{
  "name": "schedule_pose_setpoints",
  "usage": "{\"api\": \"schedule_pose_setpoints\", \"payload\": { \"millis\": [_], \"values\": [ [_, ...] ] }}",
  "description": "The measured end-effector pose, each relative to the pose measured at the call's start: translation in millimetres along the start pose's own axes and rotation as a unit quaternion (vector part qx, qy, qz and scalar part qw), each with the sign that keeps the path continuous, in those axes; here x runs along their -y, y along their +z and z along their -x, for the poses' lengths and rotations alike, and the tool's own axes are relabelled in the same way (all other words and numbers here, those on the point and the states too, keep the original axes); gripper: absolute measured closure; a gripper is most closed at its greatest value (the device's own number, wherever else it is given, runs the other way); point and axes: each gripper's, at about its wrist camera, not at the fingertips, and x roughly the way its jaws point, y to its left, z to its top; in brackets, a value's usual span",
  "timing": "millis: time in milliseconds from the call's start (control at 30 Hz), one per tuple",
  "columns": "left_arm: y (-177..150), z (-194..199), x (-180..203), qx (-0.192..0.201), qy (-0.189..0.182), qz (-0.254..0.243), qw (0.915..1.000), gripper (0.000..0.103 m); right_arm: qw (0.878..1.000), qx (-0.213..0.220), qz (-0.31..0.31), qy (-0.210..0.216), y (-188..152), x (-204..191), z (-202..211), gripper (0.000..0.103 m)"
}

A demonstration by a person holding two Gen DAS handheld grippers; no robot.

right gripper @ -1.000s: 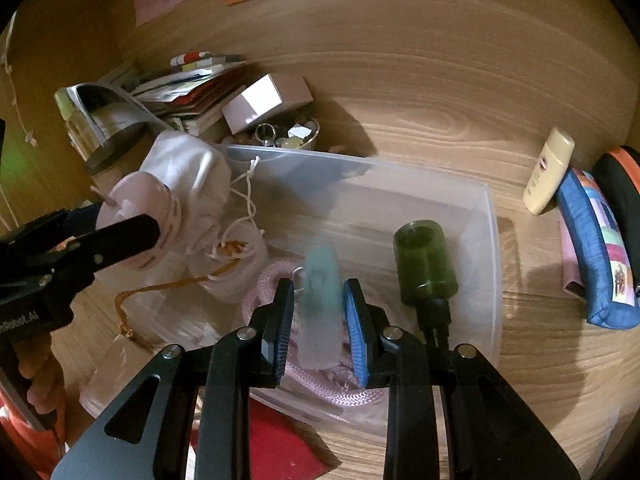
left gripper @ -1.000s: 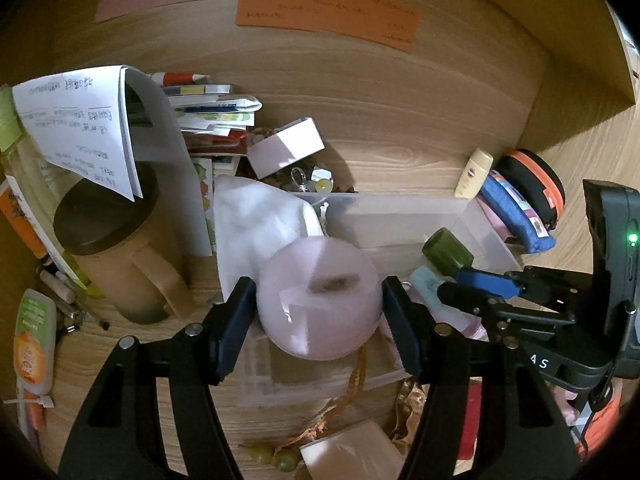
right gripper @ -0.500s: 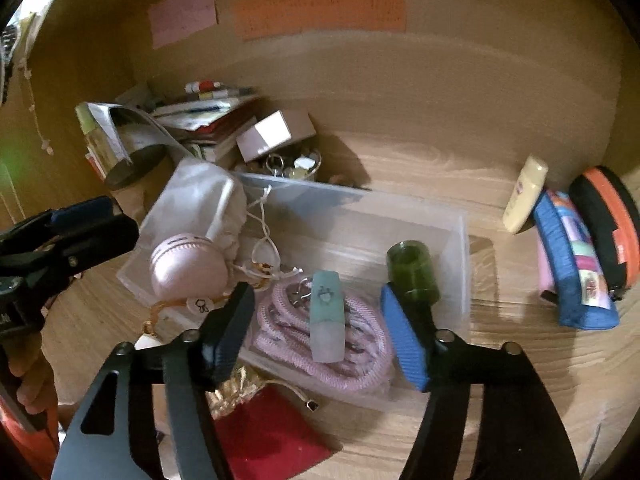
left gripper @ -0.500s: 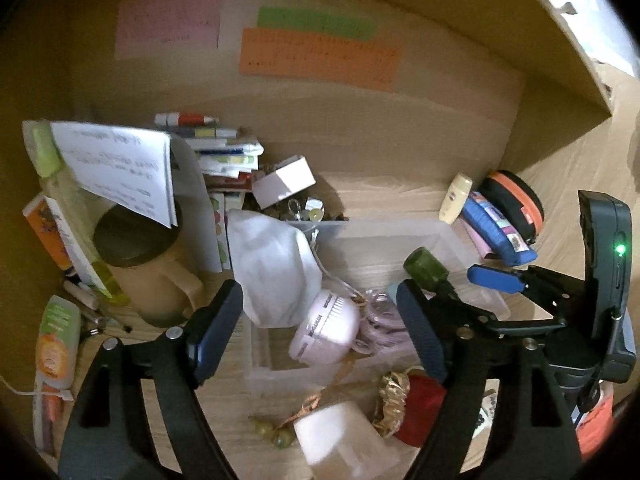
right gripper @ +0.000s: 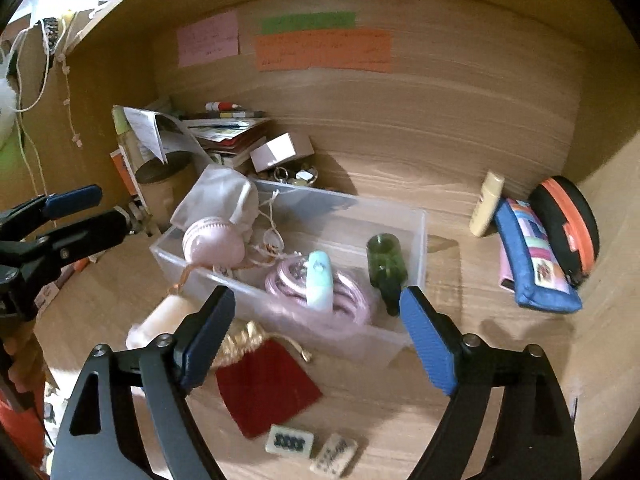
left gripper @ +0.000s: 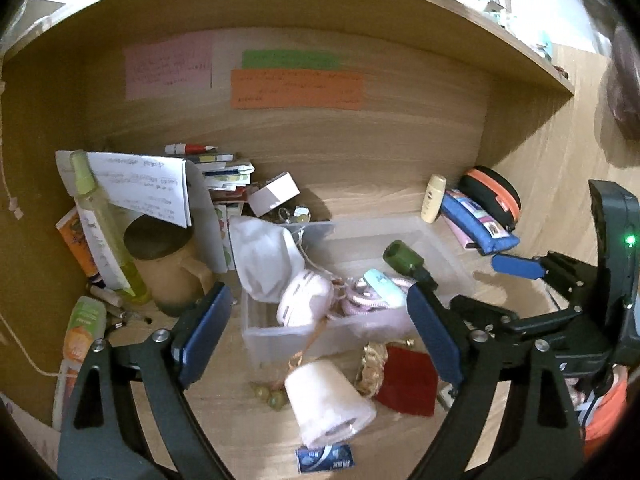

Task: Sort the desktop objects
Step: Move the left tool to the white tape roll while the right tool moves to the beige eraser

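Both of your grippers hung above the table with nothing in them: the left gripper had its fingers wide apart, and so did the right gripper.

Take the clear plastic bin as your landmark. Inside it lay the pink round case at the left end, a coiled pink cord in the middle with a mint-green tube lying across it, and a dark green bottle at the right end.

In front of the bin, still loose on the table, sat the red velvet pouch, a white paper cup on its side, and two small wrapped packets nearer to you.

The pouch looked soft and limp, so it probably would have sagged and folded; a pinch at its gathered gold neck seemed the surest hold. The cup looked light and easily crushed, best taken gently across its body. The packets were flat and thin, likely hard to get the fingers under, so an edge grip seemed wise.
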Motion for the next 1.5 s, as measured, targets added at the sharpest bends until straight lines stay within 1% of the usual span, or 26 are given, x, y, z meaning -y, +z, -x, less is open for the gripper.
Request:
{"api": "schedule_pose_setpoints", "payload": {
  "millis": [67,200,367,567,667,767,833,867,933,1000,1033,1067,1167,1267,1367,1433,1500],
  "values": [
    [-6.9,2.3,1.5,-0.006,0.000,-0.002,1.0000,0.013,1.000,-0.002,-0.001,-0.003,-8.2,2.8,4.4,0.020],
    [-24.2,2.9,2.3,-0.022,-0.010,0.000,0.9997,0.013,1.000,-0.021,-0.003,-0.006,-26.8,8.6,7.3,0.020],
    [-47.1,-1.5,4.9,-0.042,-0.007,-0.005,0.9991,0.013,0.999,-0.044,-0.002,-0.030,-55.3,14.6,7.0,0.020],
    [-72.1,-18.2,10.3,-0.084,-0.027,0.011,0.9961,0.013,0.995,-0.087,0.000,-0.055,-88.1,19.3,-2.4,0.020],
    [-81.7,-33.5,18.5,-0.101,-0.024,0.009,0.9945,0.013,0.993,-0.104,0.000,-0.062,-102.4,20.5,-6.5,0.020],
    [-90.5,-49.7,23.2,-0.120,-0.005,0.005,0.9927,0.013,0.991,-0.122,-0.006,-0.057,-113.6,24.0,-10.3,0.020],
    [-95.2,-57.0,21.7,-0.129,0.002,0.012,0.9915,0.013,0.990,-0.133,-0.008,-0.052,-117.9,25.3,-12.8,0.020],
    [-96.1,-60.3,20.1,-0.137,0.008,0.019,0.9903,0.013,0.990,-0.133,-0.013,-0.042,-118.0,26.7,-12.7,0.020],
    [-94.7,-59.2,17.6,-0.132,0.019,0.025,0.9908,0.013,0.990,-0.140,-0.015,-0.029,-116.0,27.3,-15.8,0.020],
    [-94.3,-55.1,14.0,-0.121,0.027,0.029,0.9919,0.013,0.990,-0.138,-0.010,-0.025,-114.5,26.0,-19.1,0.020],
    [-95.1,-55.2,11.7,-0.123,0.034,0.030,0.9914,0.013,0.990,-0.138,-0.009,-0.024,-113.8,25.4,-20.5,0.021],
    [-96.4,-55.8,8.6,-0.128,0.033,0.032,0.9907,0.013,0.990,-0.138,-0.007,-0.023,-112.6,25.0,-21.7,0.021],
    [-99.2,-55.2,-2.3,-0.135,0.017,0.052,0.9894,0.013,0.990,-0.136,-0.006,-0.024,-111.6,26.3,-21.9,0.024],
    [-100.3,-52.2,-9.5,-0.134,0.024,0.062,0.9887,0.013,0.990,-0.136,-0.013,-0.030,-111.1,32.6,-20.4,0.026],
    [-100.0,-49.6,-14.8,-0.135,0.022,0.075,0.9877,0.013,0.990,-0.133,-0.020,-0.035,-112.1,37.0,-18.2,0.026],
    [-99.5,-49.3,-14.0,-0.135,0.014,0.080,0.9875,0.013,0.991,-0.131,-0.021,-0.036,-112.2,37.5,-18.1,0.029],
    [-98.9,-49.9,-8.1,-0.132,0.012,0.071,0.9886,0.013,0.991,-0.129,-0.020,-0.034,-111.0,37.3,-20.1,0.037]
  ]
}}
